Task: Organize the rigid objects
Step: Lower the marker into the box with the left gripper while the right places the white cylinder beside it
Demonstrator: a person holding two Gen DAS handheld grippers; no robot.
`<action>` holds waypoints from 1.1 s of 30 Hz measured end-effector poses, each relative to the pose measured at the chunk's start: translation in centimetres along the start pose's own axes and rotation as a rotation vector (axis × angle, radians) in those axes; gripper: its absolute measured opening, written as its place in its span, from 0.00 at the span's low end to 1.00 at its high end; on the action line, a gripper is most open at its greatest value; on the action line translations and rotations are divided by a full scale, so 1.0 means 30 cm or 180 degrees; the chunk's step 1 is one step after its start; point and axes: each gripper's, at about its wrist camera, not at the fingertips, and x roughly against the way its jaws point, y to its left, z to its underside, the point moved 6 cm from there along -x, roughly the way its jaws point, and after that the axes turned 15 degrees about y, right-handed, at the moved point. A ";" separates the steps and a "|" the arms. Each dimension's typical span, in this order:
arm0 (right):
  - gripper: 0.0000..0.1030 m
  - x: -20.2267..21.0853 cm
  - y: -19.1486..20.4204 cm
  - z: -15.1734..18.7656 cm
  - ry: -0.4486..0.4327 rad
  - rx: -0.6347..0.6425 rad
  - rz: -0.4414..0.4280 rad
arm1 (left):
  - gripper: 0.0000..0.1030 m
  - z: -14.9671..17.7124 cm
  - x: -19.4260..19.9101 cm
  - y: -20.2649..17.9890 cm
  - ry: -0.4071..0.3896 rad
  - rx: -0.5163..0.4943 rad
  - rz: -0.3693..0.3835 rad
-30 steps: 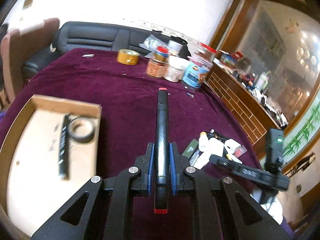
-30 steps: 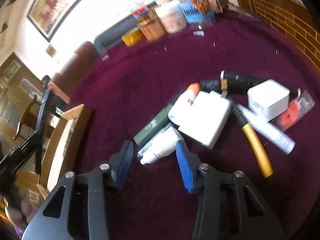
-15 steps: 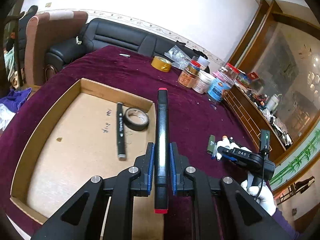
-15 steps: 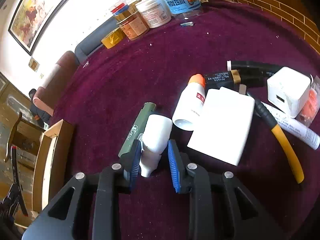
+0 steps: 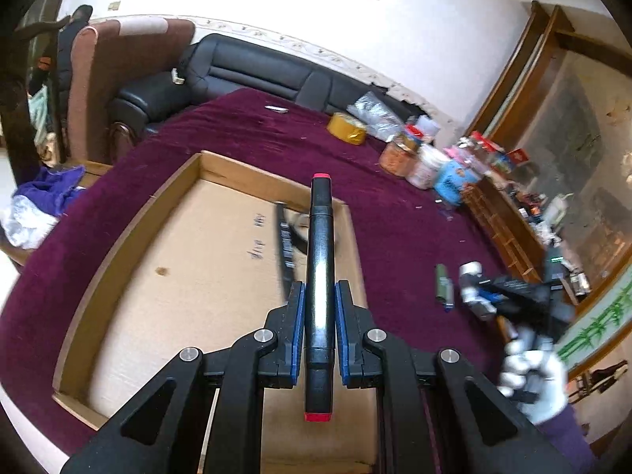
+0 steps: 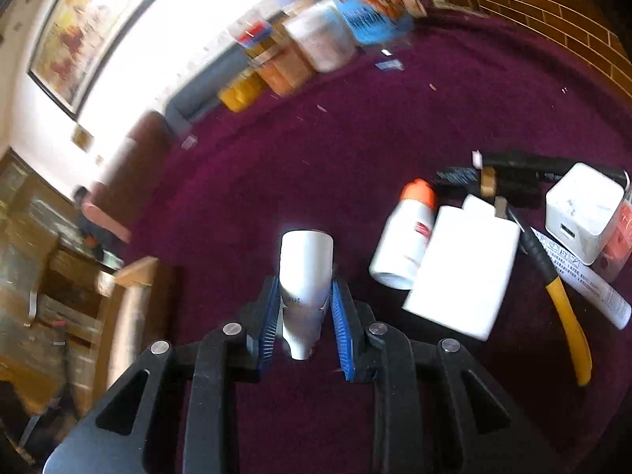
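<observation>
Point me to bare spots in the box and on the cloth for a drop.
The box floor is bare left of the pen lying by its far right wall. The cloth is open between the jars and the pile. It is crowded around the charger, white bottle and yellow-handled tool.
</observation>
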 end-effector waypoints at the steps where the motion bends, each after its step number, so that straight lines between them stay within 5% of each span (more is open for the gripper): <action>1: 0.23 0.009 0.048 0.003 0.0025 0.0096 -0.0072 | 0.11 -0.013 -0.008 0.011 0.0035 0.0000 -0.0061; 8: 0.23 -0.137 0.394 0.065 0.0548 0.0700 -0.0382 | 0.11 -0.141 -0.186 0.114 0.0488 0.0056 -0.0339; 17: 0.23 -0.360 0.628 0.170 0.0981 0.1127 -0.0285 | 0.11 -0.212 -0.343 0.197 0.0856 0.0252 -0.0553; 26: 0.24 -0.455 0.649 0.173 0.1025 0.1237 0.0219 | 0.25 -0.202 -0.235 0.233 0.0559 0.0396 -0.0344; 30: 0.24 -0.453 0.662 0.170 0.0995 0.1229 0.0261 | 0.46 -0.178 -0.135 0.222 0.0354 0.0435 -0.0253; 33: 0.24 -0.400 0.653 0.169 0.0930 0.1239 0.0163 | 0.48 -0.185 -0.096 0.203 0.0280 0.0461 -0.0218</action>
